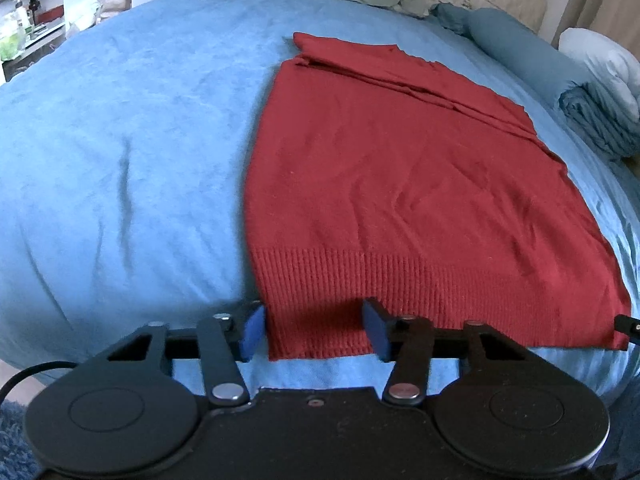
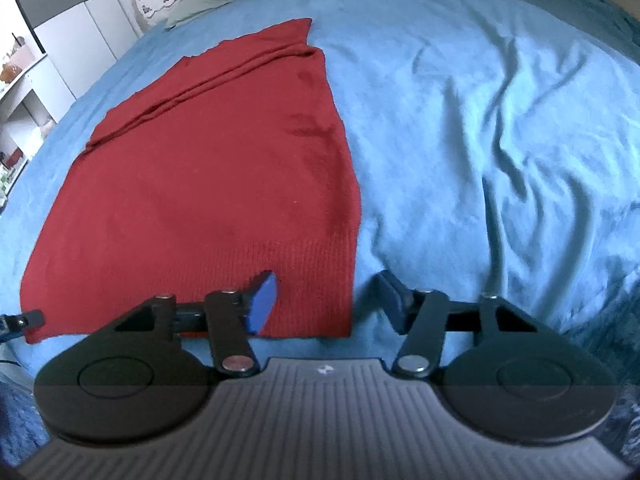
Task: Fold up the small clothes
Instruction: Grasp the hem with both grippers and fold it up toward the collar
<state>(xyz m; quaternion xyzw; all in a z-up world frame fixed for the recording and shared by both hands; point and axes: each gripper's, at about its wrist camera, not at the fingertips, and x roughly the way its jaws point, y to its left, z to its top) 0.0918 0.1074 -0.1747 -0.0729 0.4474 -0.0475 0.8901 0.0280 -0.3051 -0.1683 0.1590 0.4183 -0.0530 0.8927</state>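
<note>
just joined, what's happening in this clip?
A person with a hand-held gripper in each hand is folding a red sweater spread flat on a blue bed cover. The sleeves look already folded in near the far end. The left hand-held gripper is open at the near left corner of the ribbed hem, and the right hand-held gripper is open at the near right corner. Neither has closed on the hem yet.
</note>
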